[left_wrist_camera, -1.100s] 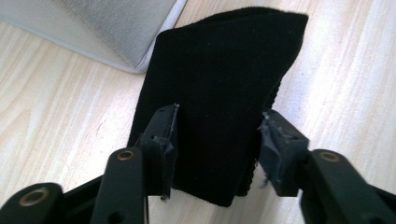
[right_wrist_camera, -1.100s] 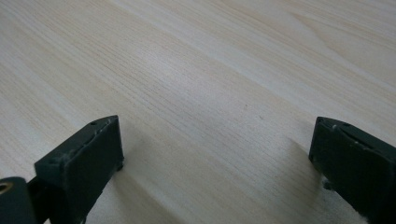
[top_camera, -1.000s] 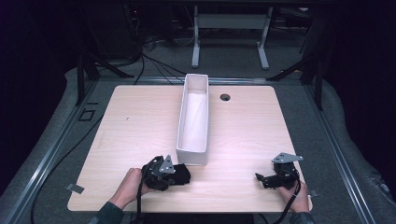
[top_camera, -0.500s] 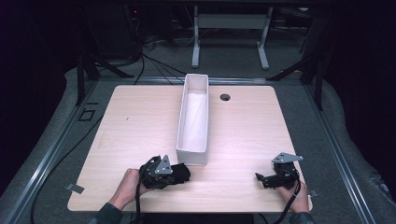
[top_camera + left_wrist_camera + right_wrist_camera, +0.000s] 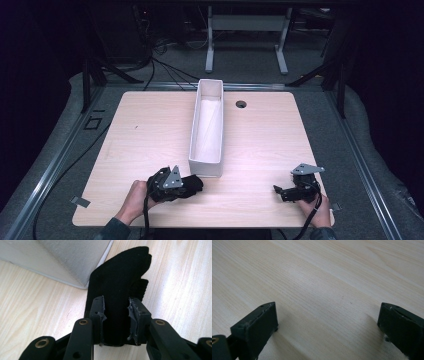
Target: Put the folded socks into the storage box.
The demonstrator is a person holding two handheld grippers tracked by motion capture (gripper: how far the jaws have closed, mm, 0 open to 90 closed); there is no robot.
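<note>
Left gripper [image 5: 192,184] low at about 7 o'clock on the counter [image 5: 150,135], lying nearly flat, pointing toward 3 o'clock. Jaws clamped on a black sock [image 5: 120,297]; pads pressing both sides of the cloth in the left gripper view, having just been closing on it. Sock lying flat on the wood, its toe end reaching past the jaws, bunched where pinched. In the high view, sock [image 5: 194,183] at 6 o'clock on the counter, just off the near end of the white bin [image 5: 206,165]; whether touching it, cannot tell. Corner of the bin [image 5: 75,262] at 11 o'clock from the sock in the left gripper view.

Bin long and narrow, running from the counter's middle toward 12 o'clock, open on top, inside looking bare. Small round hole [image 5: 241,104] in the counter at 1 o'clock, just right of the bin's far end.

Right gripper [image 5: 278,190] at 5 o'clock on the counter, well apart from the sock, pointing toward 9 o'clock. Jaws spread wide, nothing between them but bare wood in the right gripper view [image 5: 327,322]. Tips low over the counter; contact not clear.

A hand [image 5: 134,197] behind the left gripper, another [image 5: 320,210] behind the right, both at the near edge.
</note>
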